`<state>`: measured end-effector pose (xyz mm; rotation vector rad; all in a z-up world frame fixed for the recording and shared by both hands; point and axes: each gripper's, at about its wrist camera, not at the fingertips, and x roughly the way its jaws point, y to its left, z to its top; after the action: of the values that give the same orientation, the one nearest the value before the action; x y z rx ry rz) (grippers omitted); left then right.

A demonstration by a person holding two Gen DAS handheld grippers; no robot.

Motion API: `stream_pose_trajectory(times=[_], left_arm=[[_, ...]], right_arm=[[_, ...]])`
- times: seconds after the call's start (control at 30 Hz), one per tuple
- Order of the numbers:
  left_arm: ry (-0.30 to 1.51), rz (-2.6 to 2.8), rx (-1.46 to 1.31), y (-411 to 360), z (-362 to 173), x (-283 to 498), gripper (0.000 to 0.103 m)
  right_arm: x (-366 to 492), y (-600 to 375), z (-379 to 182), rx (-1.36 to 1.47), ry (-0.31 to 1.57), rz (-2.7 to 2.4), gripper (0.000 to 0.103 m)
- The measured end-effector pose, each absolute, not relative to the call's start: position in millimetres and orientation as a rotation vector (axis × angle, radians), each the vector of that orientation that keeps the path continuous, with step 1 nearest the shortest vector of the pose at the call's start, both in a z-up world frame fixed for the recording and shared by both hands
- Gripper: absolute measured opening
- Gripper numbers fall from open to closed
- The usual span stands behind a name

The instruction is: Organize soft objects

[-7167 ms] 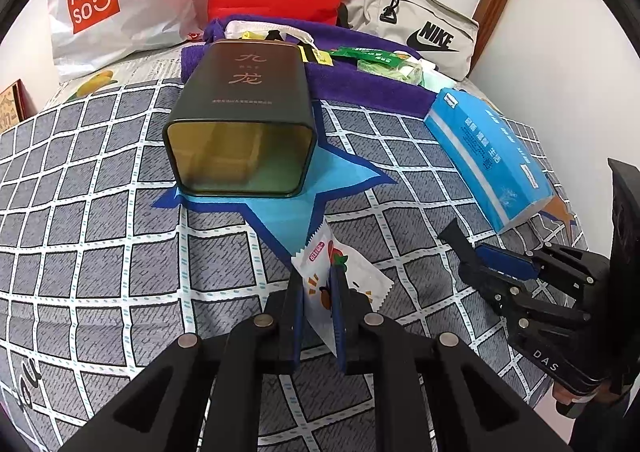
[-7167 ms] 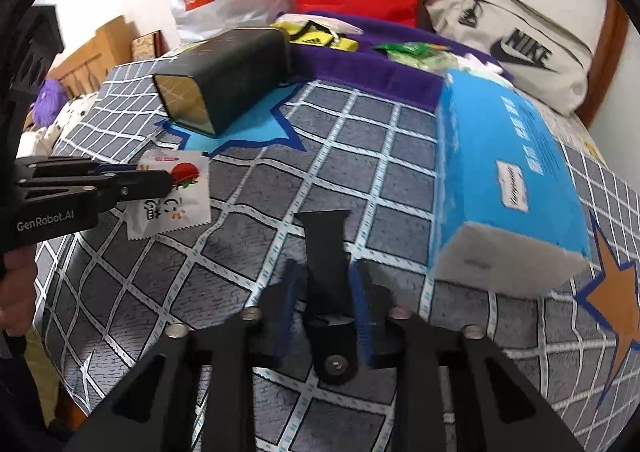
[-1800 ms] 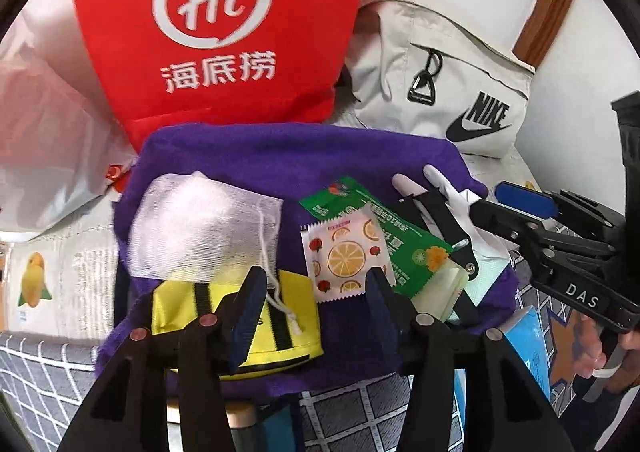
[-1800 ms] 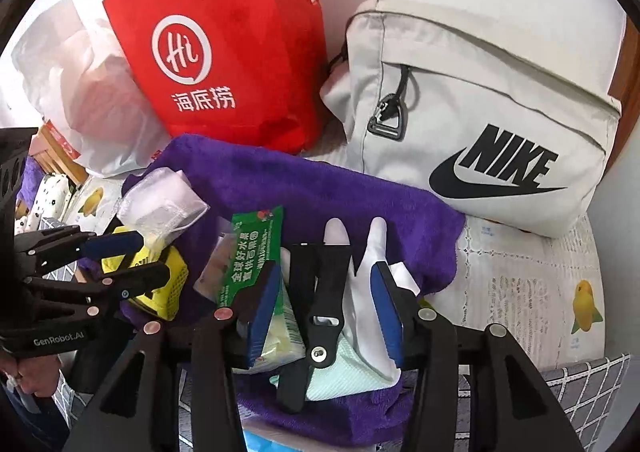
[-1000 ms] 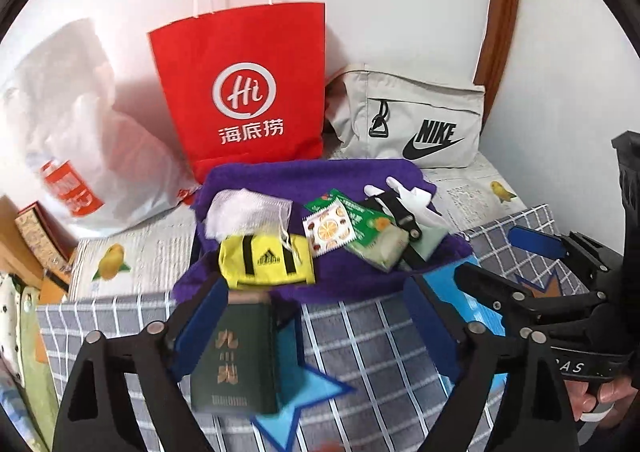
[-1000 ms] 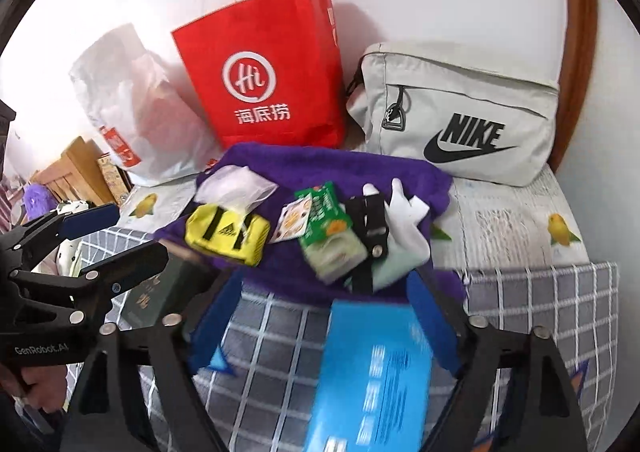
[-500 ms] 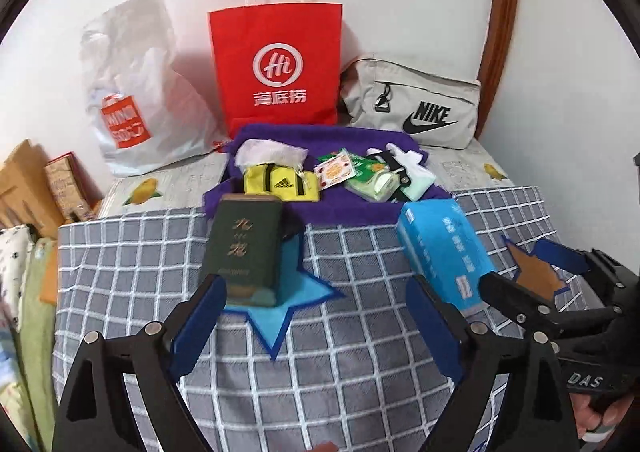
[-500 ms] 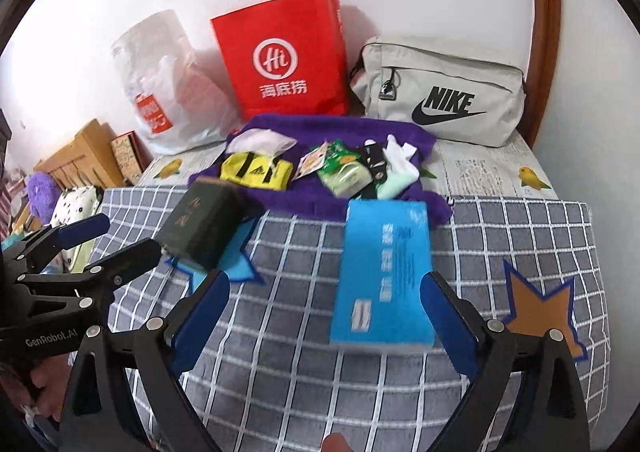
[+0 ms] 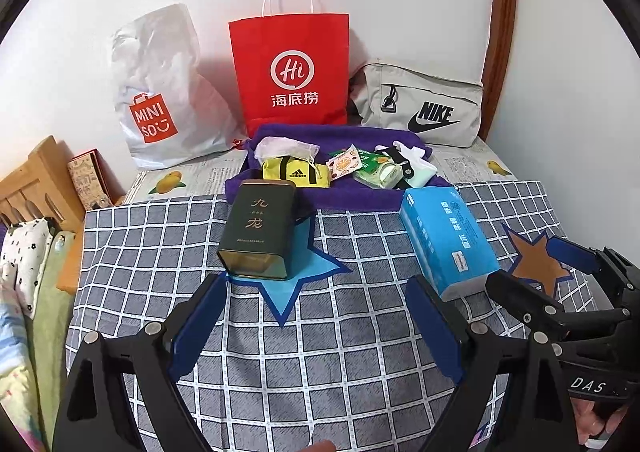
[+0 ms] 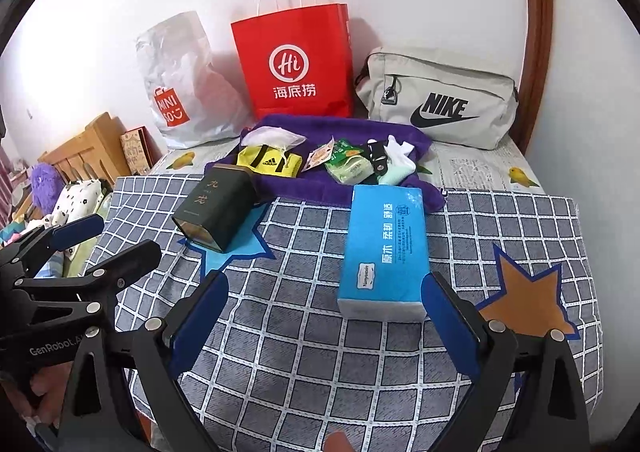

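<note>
Both claws hang back over the near edge of the checked cloth (image 9: 320,352), w/ nothing in them. Left claw (image 9: 316,332) is spread wide, blue pads far apart; right claw (image 10: 324,332) same, wide and empty. Looks like a stand-off pose so each camera takes in the whole spread.

Soft bits sit gathered on the purple towel (image 9: 280,196) at 12 o'clock, far side of the cloth: yellow pouch (image 9: 294,172) at the left, gauzy white bag (image 9: 280,146) just behind it, orange-print sachet (image 9: 342,164) and green packet (image 9: 376,172) in the middle, white glove (image 10: 400,160) w/ a black strap (image 10: 378,158) at the right. Probably grouped there bc the towel serves as the collecting spot.

Dark tin (image 9: 260,232) lies on its side on the blue star at approx 11 o'clock, open mouth toward us. Blue tissue pack (image 10: 384,248) lies lengthwise at 1 o'clock, apart from the pile. It's soft too, so my guess is it goes next, and it'd need a wide grip.
</note>
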<state>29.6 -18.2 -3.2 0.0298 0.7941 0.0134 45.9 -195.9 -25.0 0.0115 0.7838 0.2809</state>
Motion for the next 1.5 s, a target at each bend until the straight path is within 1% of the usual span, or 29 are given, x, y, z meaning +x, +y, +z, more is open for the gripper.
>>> stream_pose_trajectory(times=[1.5], left_arm=[[0.790,0.019,0.029,-18.4,-2.1,24.8,0.090]], right_arm=[[39.4,-199.5,-22.4,0.001,0.770,0.269,0.096]])
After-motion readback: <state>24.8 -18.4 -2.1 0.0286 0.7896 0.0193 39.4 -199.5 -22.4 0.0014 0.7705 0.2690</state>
